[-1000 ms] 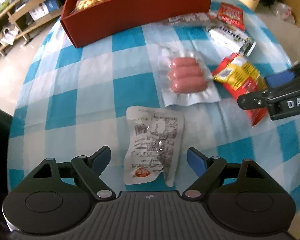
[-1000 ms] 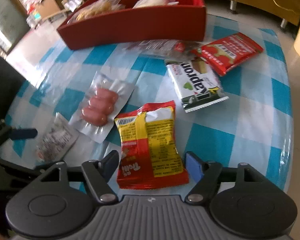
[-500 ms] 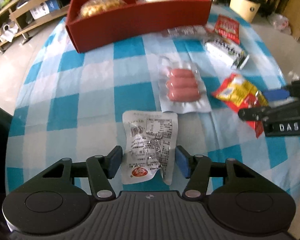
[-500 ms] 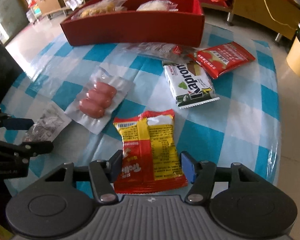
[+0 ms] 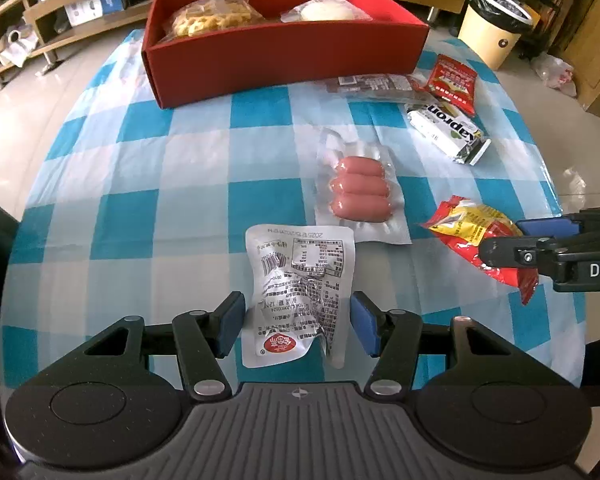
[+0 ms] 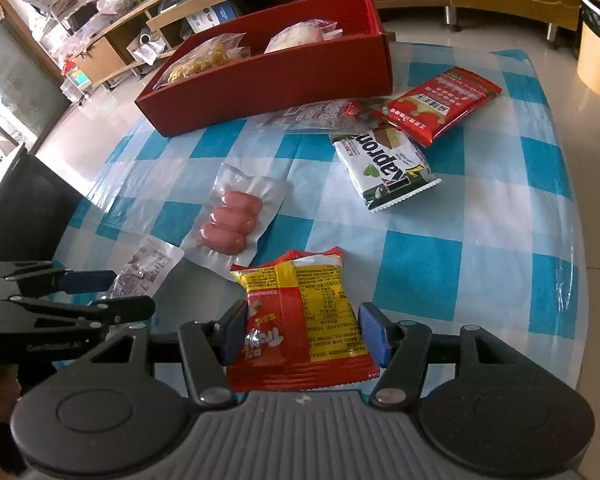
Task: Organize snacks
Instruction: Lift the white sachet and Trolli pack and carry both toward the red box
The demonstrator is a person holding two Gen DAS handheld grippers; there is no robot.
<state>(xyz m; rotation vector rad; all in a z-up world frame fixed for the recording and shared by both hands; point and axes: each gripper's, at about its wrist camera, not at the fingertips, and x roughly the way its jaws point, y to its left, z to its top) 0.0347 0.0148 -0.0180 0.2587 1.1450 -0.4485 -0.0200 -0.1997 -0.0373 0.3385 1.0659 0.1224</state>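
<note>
Two views of a snack-sorting scene, taken along the fingers of each hand-held gripper. The left gripper [image 5: 297, 326] is being held steeply over the tabletop [image 5: 180, 168], which is covered by a blue-and-white checked cloth; its blue-padded fingers [image 5: 231, 324] are being pressed against the two side edges of a silver foil pouch [image 5: 300, 280], so that the pouch is being gripped between them, printed side up. The right gripper [image 6: 303, 334] is being held likewise, and its fingers [image 6: 374, 334] are being closed on the sides of a red-and-yellow snack packet [image 6: 300, 320], whose far end is being seen raised off the cloth in the left view. A vacuum-sealed pack of three sausages [image 5: 360, 192] is being left flat on the cloth between the two gripped items and the box. Farther back, a white-and-green wafer pack [image 6: 384, 168] is lying just beside a red sachet [image 6: 444, 102] and a clear-wrapped flat packet [image 6: 320, 114]; these three are touching or overlapping near the box's right end. The red box [image 5: 284, 60] is standing at the far edge of the tabletop, and a bag of yellow crisps [image 5: 210, 16] and a wrapped pale bun [image 5: 324, 10] are being kept inside it. A cream waste bin [image 5: 494, 24] is being seen on the floor beyond.
</note>
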